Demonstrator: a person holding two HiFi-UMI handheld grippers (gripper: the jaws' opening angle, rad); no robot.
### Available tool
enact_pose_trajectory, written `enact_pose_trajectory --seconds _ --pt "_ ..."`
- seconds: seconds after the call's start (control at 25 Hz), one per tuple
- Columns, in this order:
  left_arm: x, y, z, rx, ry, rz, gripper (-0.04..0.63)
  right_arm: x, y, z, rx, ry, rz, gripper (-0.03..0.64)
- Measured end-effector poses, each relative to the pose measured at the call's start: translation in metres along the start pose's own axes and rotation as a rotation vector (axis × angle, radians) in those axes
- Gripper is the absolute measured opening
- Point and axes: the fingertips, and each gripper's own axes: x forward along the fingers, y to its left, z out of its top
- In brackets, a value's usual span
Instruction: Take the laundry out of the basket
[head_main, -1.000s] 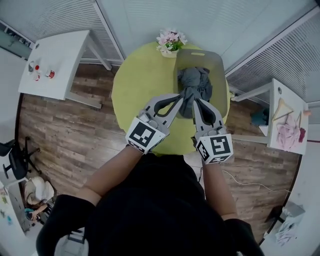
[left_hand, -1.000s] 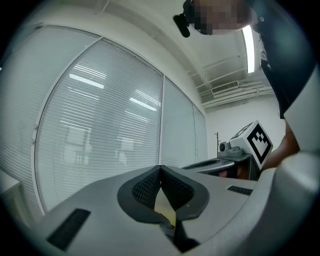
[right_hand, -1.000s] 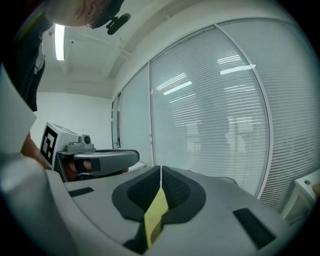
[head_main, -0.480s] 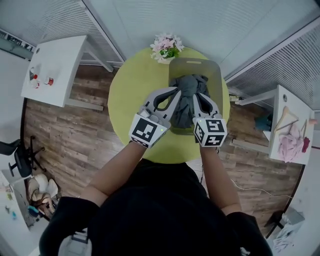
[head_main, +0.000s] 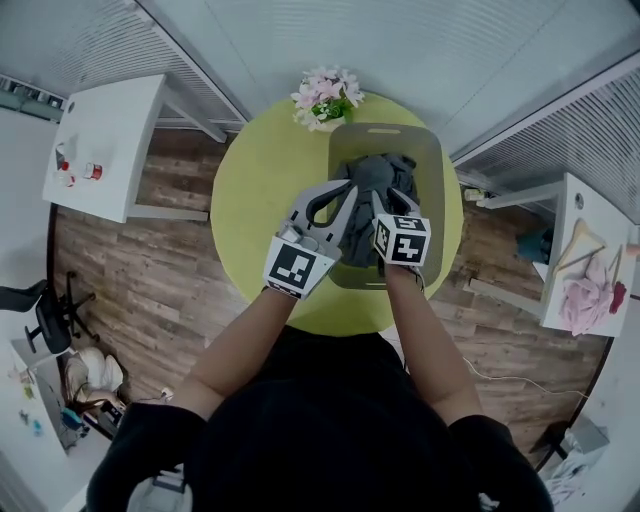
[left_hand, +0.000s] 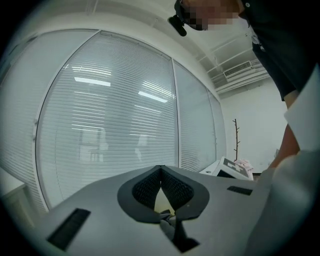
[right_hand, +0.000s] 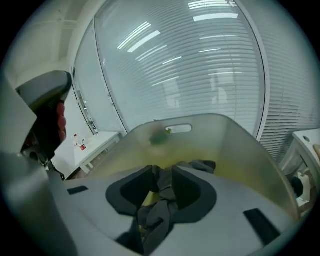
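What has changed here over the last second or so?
The right gripper has dipped down into the basket. Its jaws have just been opening, with the grey laundry lying between them. The left gripper stays shut and empty by the basket's left edge. The basket, the yellow table and the flowers are where they were.

no words, brands or numbers can be read in any view. the only signs are the black-and-white square markers – one on the cube (head_main: 297, 267) of the left gripper (head_main: 348, 190), one on the cube (head_main: 403, 240) of the right gripper (head_main: 384, 208), mid-frame in the head view – patterns, not letters.
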Motion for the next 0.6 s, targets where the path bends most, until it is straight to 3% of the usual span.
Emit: enact_pose_trajectory --seconds 0.2,0.4,0.6 --pt "0.007 0.007 -0.012 -0.004 0.021 0.015 0.008 0.037 -0.015 -0.034 0.099 0.120 -0.017 0.215" --pt "0.013 0.012 -0.021 -0.011 0.020 0.026 0.008 0.062 -0.027 -0.057 0.117 0.231 -0.069 0.333" --pt "0.018 0.018 -0.028 -0.019 0.033 0.029 0.008 0.088 -0.035 -0.085 0.136 0.329 -0.101 0.406"
